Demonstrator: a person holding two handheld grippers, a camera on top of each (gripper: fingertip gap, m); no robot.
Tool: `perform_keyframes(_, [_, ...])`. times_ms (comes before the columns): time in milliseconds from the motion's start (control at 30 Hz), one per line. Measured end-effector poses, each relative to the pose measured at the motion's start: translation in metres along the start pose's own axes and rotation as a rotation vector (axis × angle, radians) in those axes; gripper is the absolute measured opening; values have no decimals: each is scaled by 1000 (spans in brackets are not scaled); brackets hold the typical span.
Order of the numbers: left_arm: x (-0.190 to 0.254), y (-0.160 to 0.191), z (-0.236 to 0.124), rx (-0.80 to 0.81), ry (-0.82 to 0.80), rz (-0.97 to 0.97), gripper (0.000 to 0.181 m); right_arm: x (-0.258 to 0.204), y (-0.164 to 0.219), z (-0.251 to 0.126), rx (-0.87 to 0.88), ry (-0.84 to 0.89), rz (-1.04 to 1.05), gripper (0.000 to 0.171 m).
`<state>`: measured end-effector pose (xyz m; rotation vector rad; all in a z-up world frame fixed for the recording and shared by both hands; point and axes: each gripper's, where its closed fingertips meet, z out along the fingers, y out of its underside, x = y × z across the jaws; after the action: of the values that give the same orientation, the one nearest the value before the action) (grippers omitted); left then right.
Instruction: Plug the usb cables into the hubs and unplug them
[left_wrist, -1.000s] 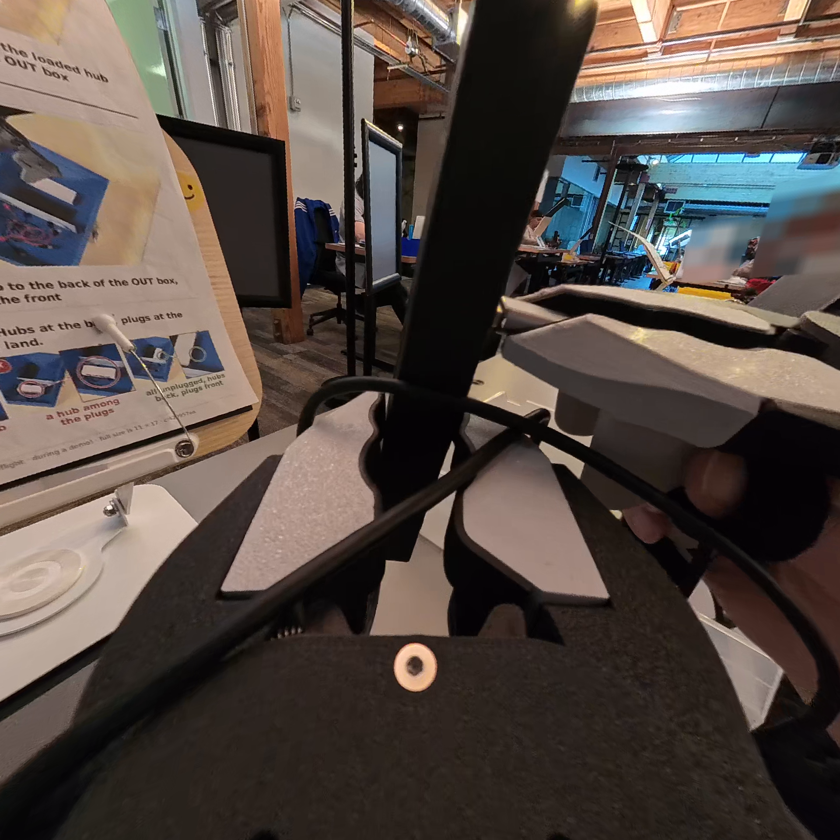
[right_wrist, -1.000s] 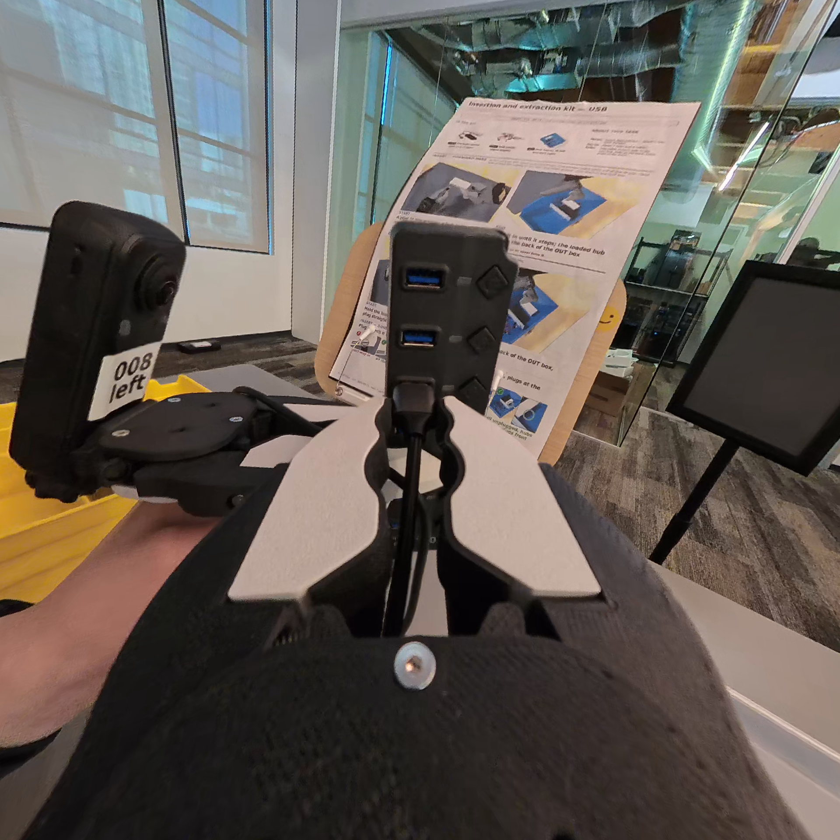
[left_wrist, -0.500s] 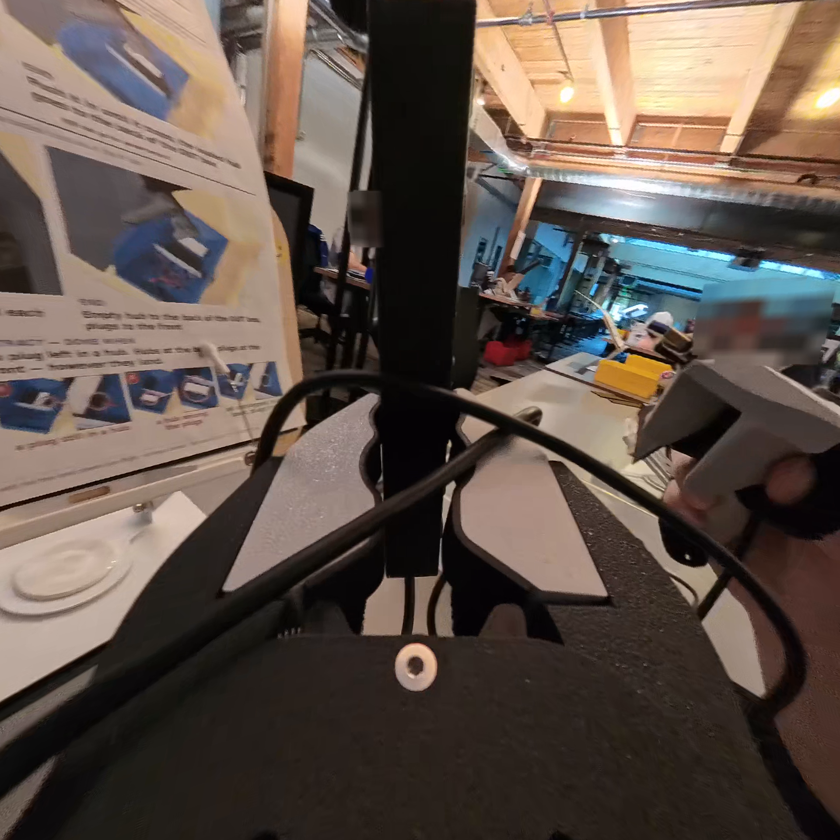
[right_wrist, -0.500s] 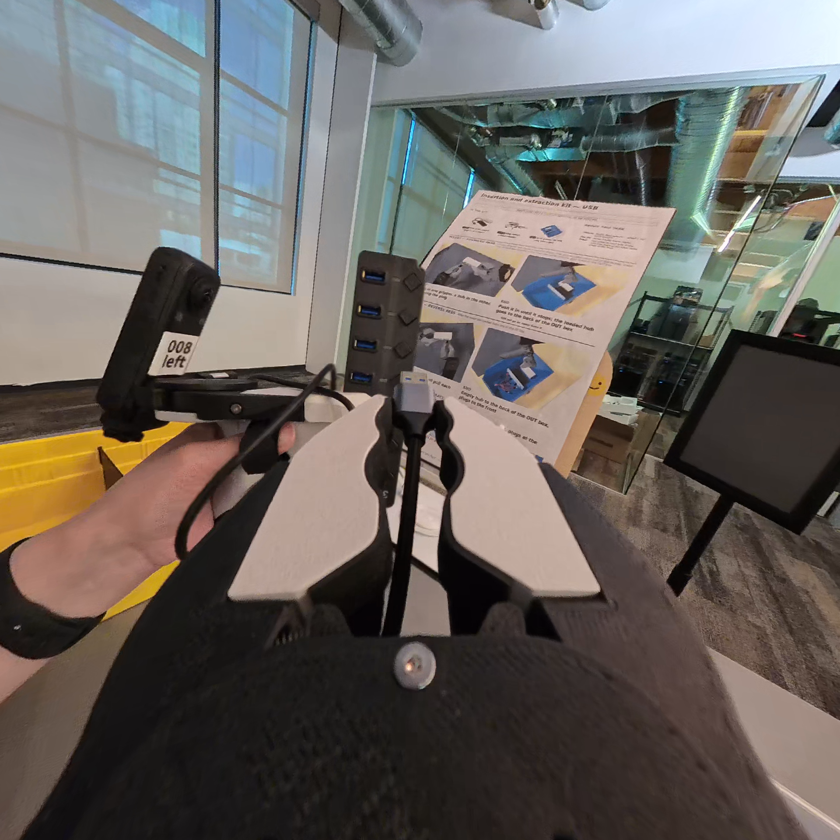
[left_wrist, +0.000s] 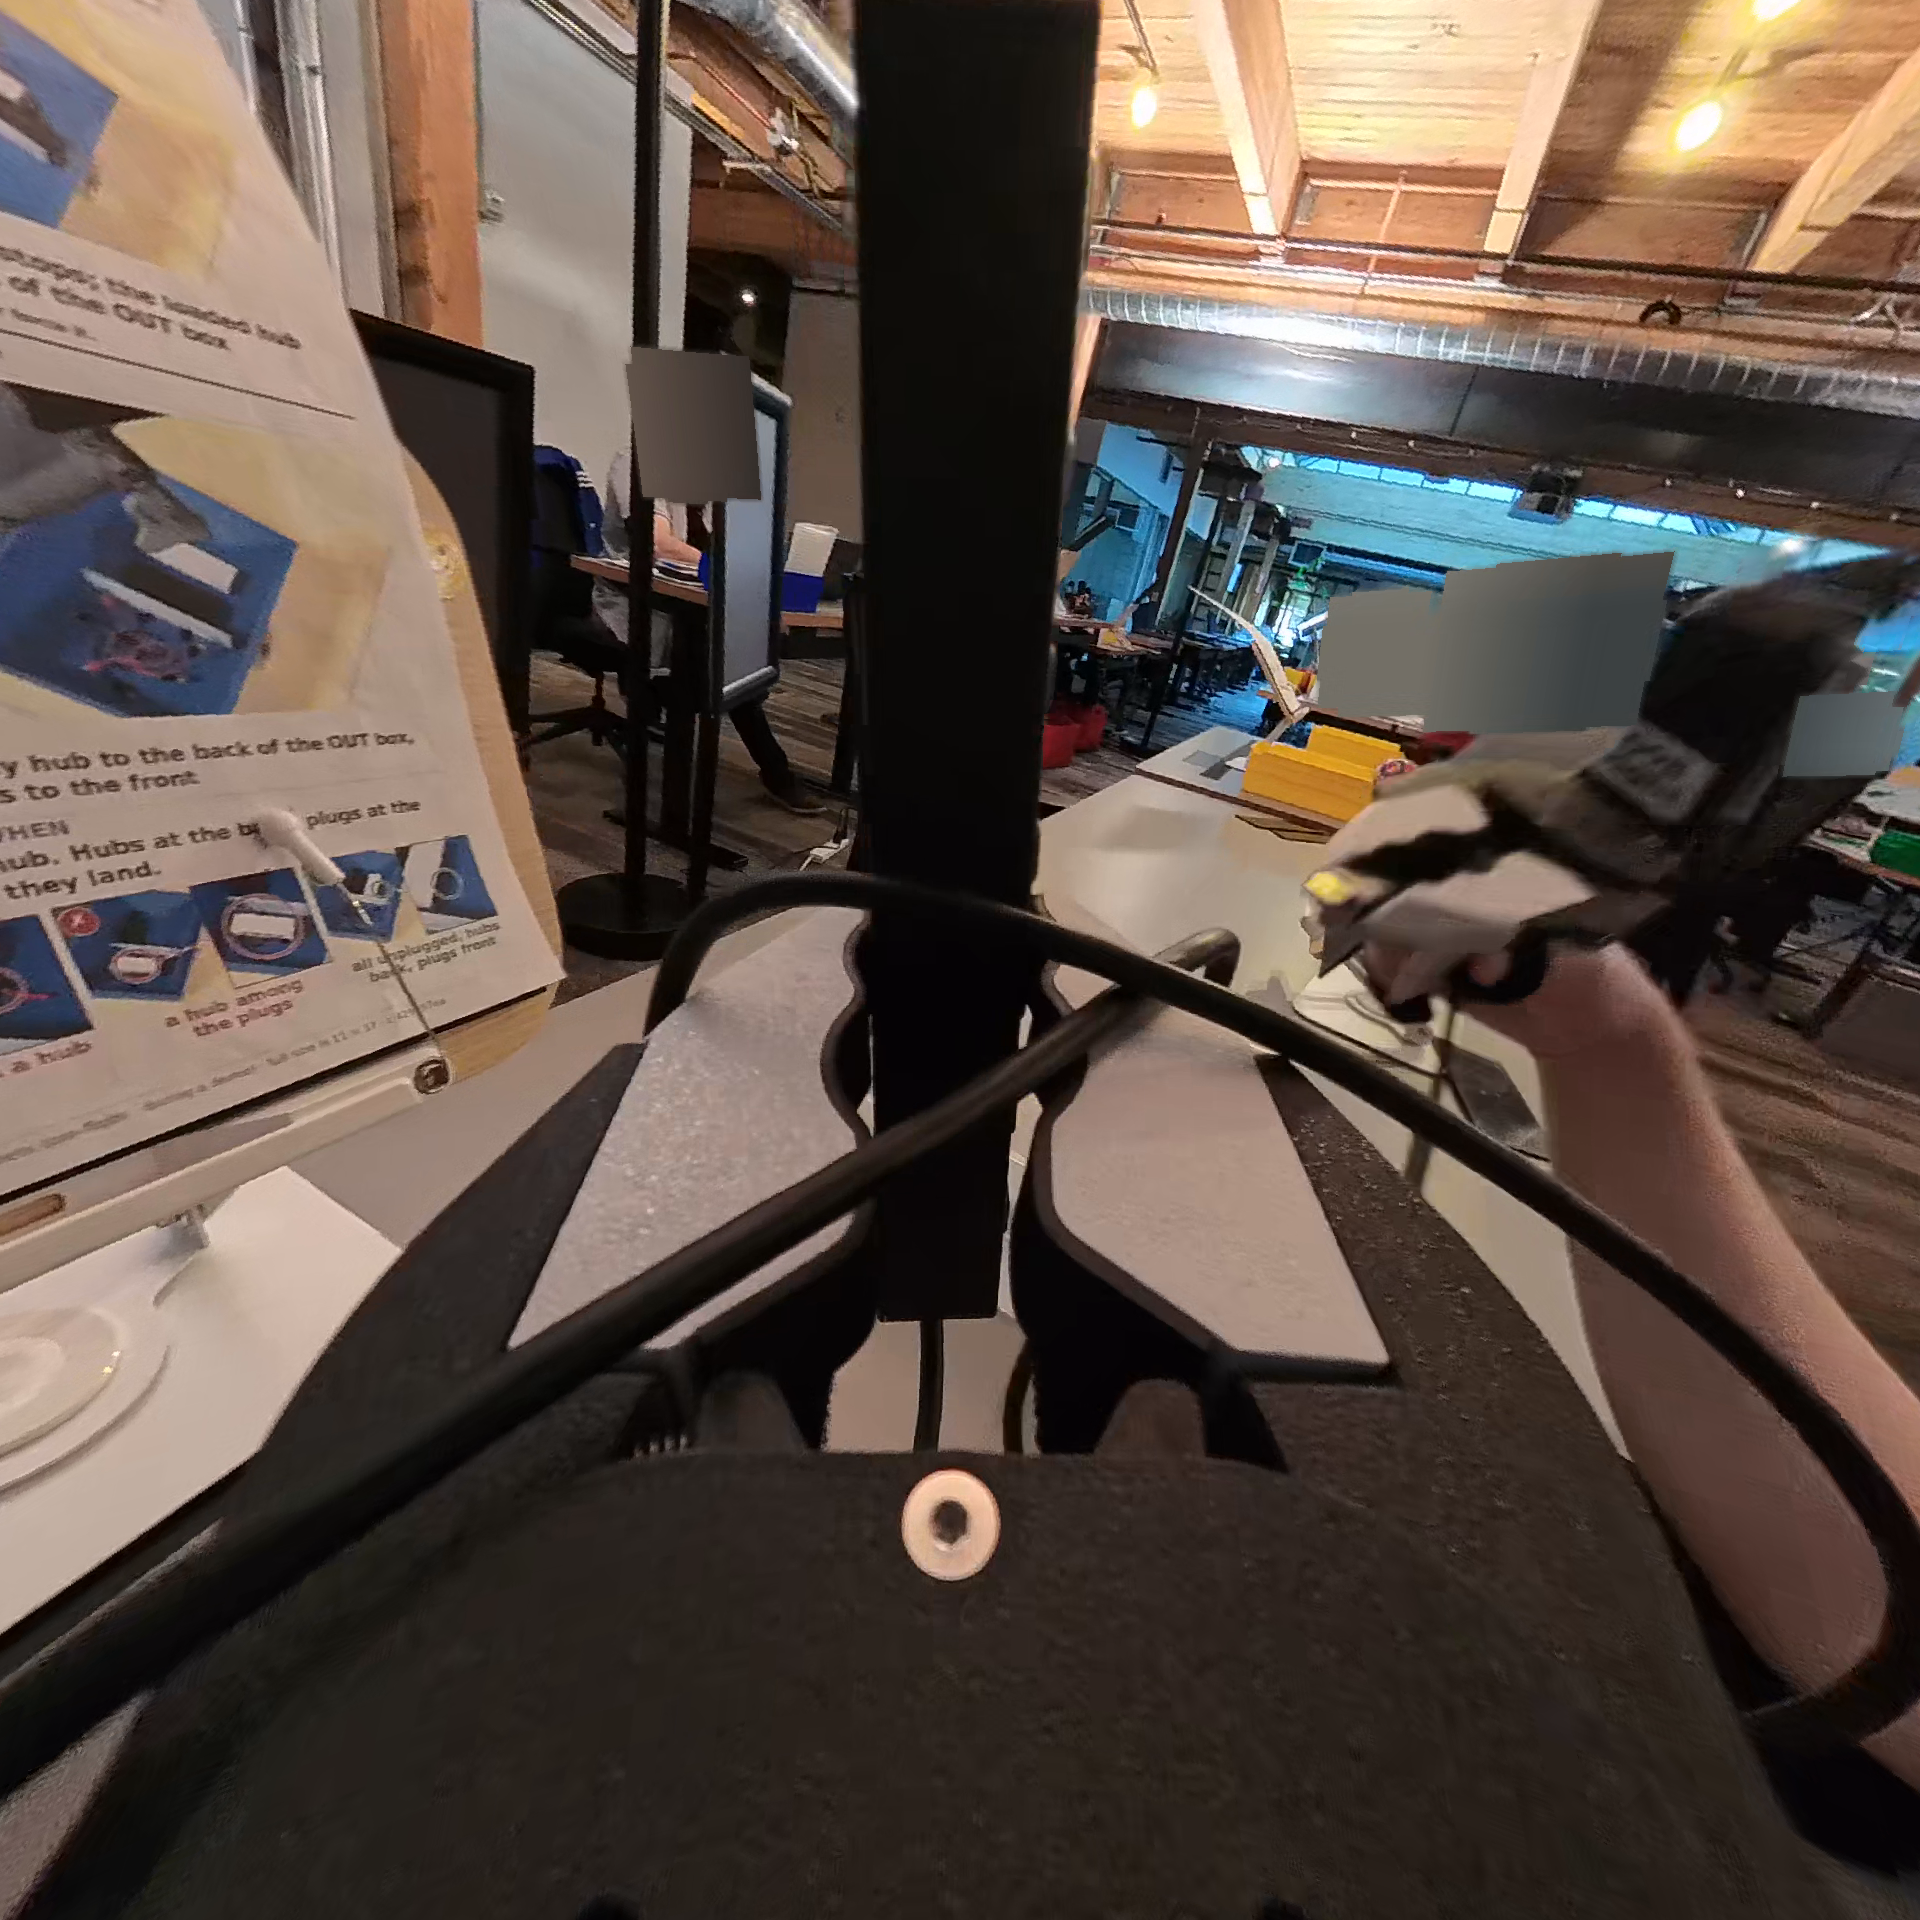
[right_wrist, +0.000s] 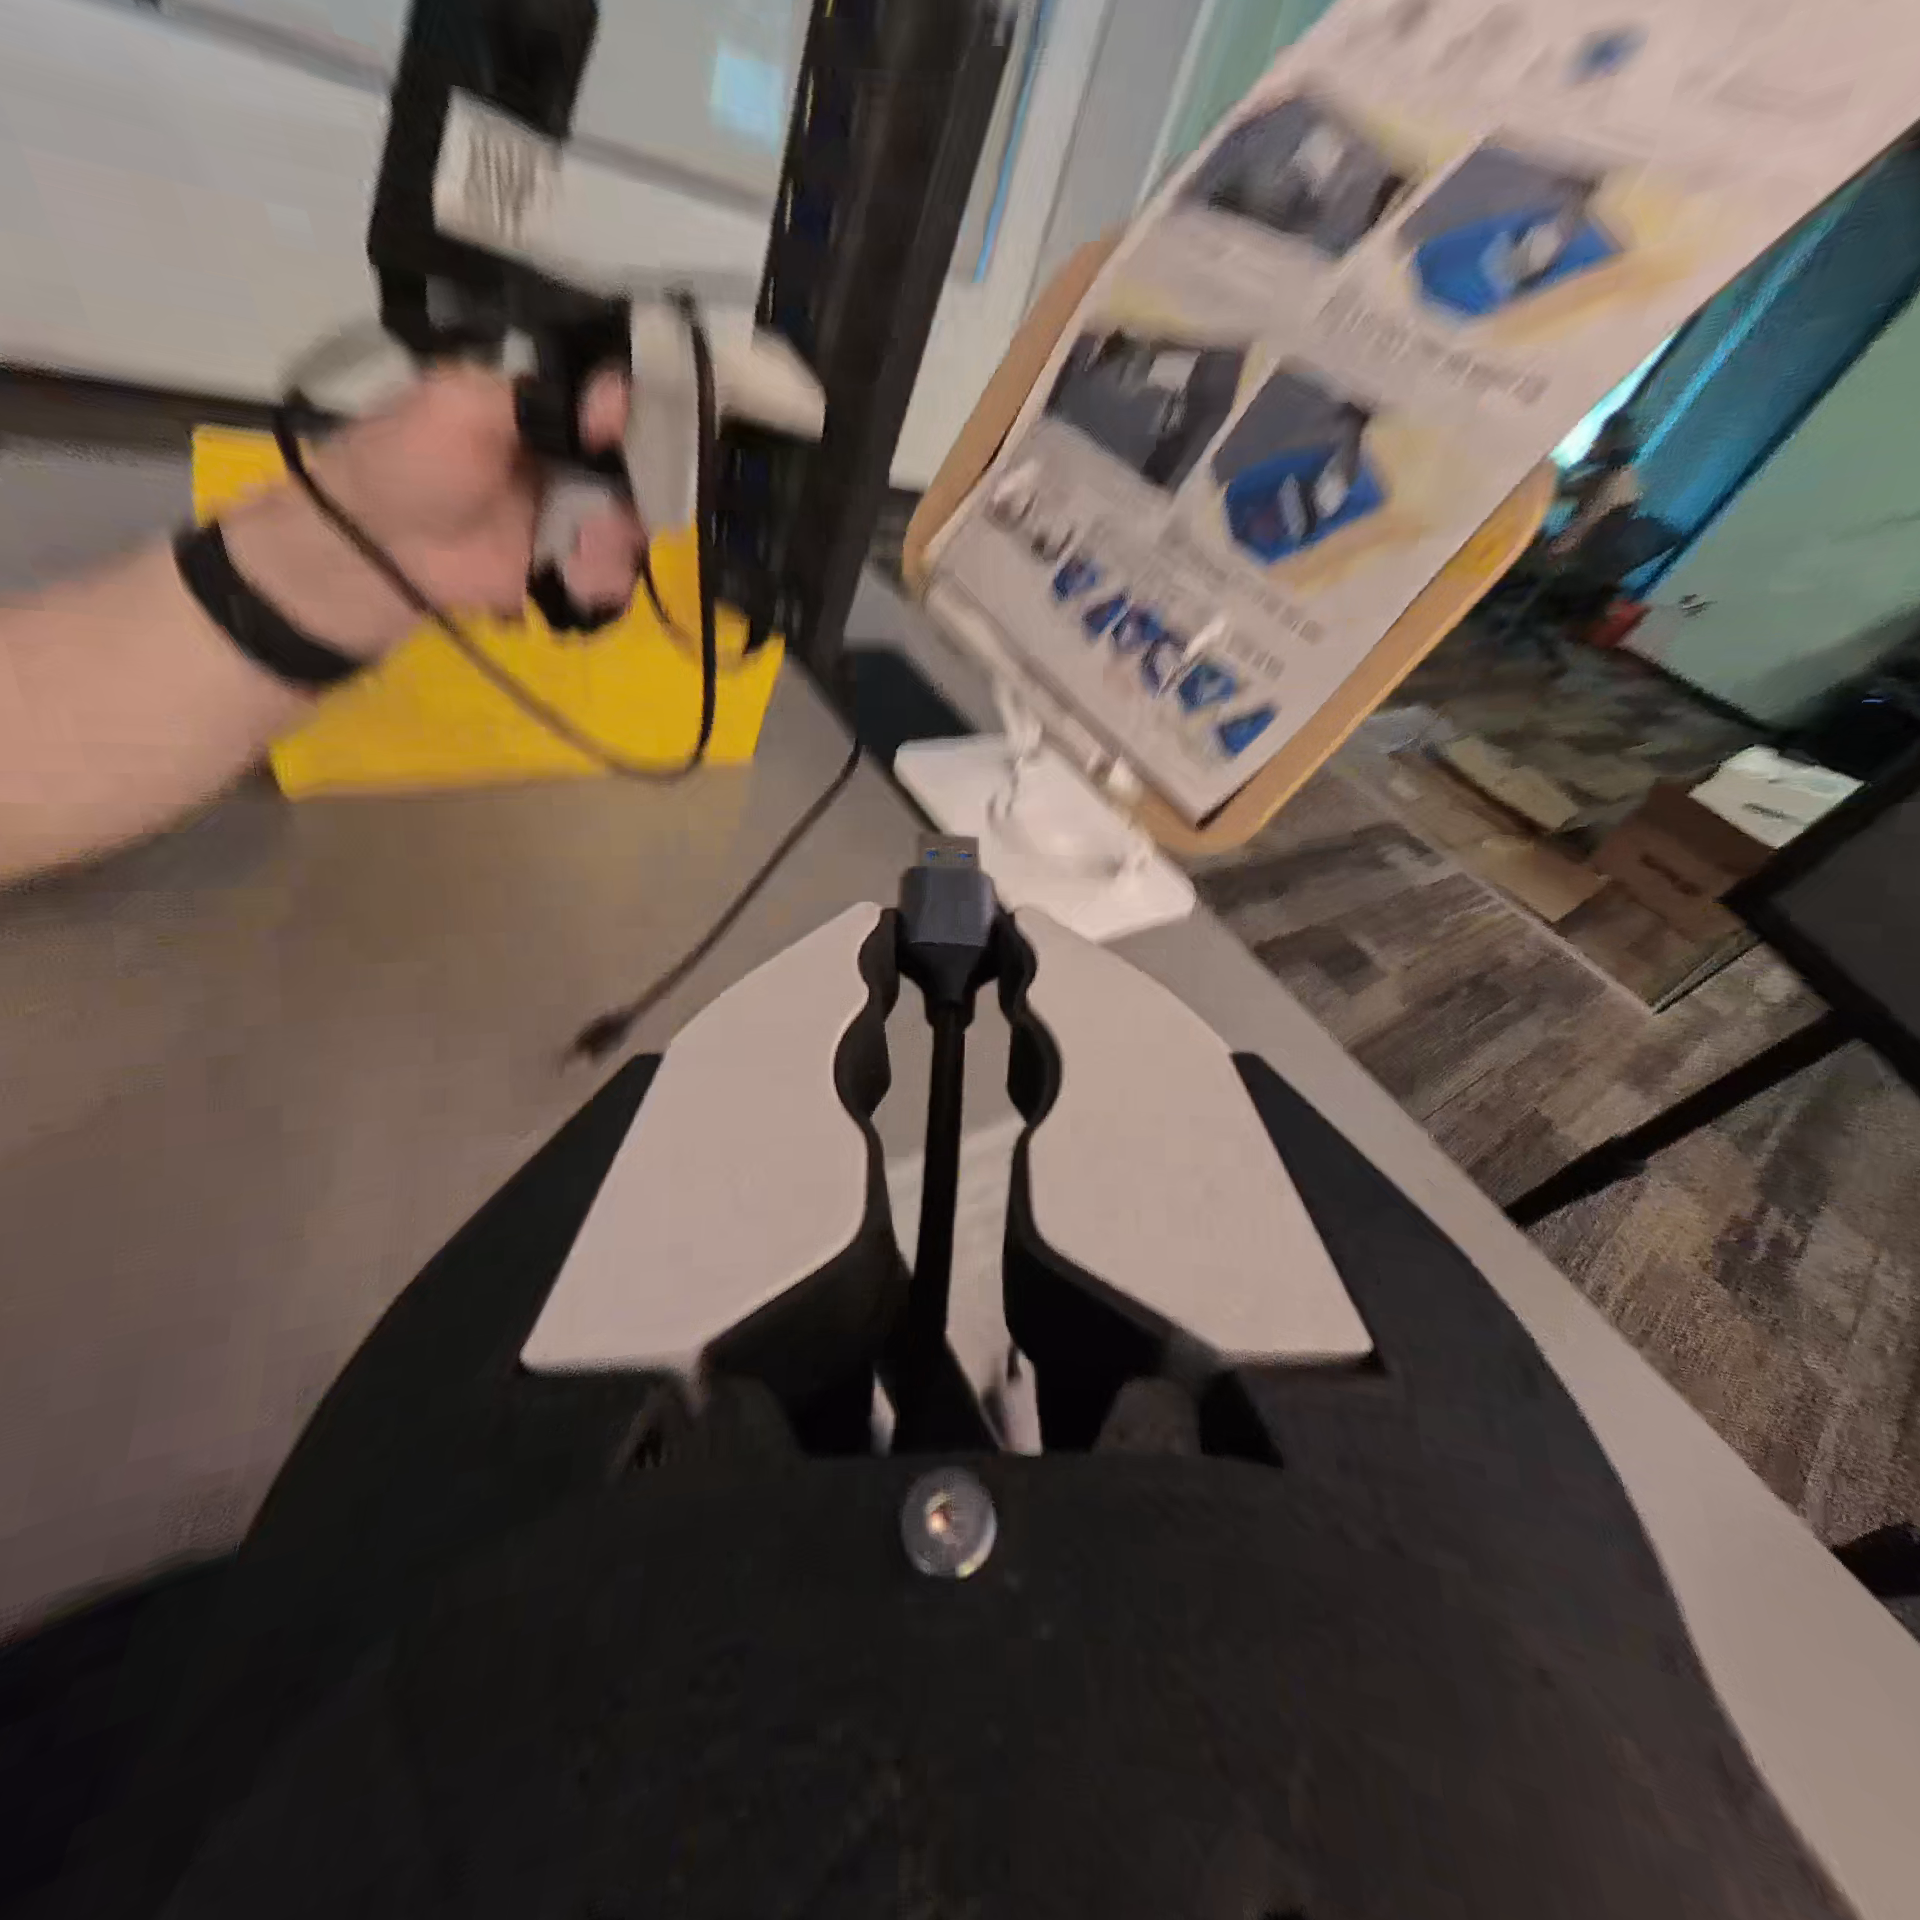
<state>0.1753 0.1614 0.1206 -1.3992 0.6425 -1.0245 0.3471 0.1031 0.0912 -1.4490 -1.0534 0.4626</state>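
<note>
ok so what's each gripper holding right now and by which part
The left gripper clamps the black usb hub near its lower end, hub upright. The right gripper pinches the usb plug by its moulded body, its metal tip free.

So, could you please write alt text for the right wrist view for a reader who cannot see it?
The right gripper pinches a black USB plug, its metal tip pointing forward over a grey table. Beyond, blurred, a hand holds the left gripper before a yellow bin, with an instruction poster to the right.
</note>
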Motion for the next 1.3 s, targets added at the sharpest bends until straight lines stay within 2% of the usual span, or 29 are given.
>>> perform_keyframes(67, [4, 2, 3, -10, 15, 2, 24, 0, 40, 4, -90, -58, -16, 19])
perform_keyframes(167, [8, 8, 8, -37, 27, 8, 24, -2, 66, 7, -89, -129, 24, 19])
perform_keyframes(300, [9, 11, 11, -45, 34, 6, 24, -8, 110, 4, -263, -186, 90, 19])
perform_keyframes(367, [11, 11, 11, -50, 43, 5, 24, 0, 124, 3, -328, -149, 107, 22])
perform_keyframes(567, [16, 11, 11, -60, 55, 13, 24, -9, 121, -12, -331, -189, 181, 27])
perform_keyframes(633, [17, 11, 11, -62, 54, 16, 24, -3, 113, -18, -300, -147, 155, 28])
perform_keyframes(767, [21, 12, 12, -72, 77, 15, 24, 19, 56, -25, -52, -1, 66, 30])
perform_keyframes(833, [25, 14, 14, -80, 86, 27, 24, 29, 36, -24, 3, 78, 73, 28])
perform_keyframes(900, [27, 16, 16, -90, 84, 38, 24, 32, 53, -15, -142, 92, 210, 25])
perform_keyframes(967, [28, 18, 17, -100, 84, 43, 24, 16, 99, -7, -450, 25, 358, 24])
perform_keyframes(1033, [29, 19, 18, -108, 86, 44, 24, 6, 136, -6, -707, 12, 397, 14])
perform_keyframes(1300, [27, 21, 18, -118, 82, 38, 24, -2, 172, 1, -1026, 66, 367, 14])
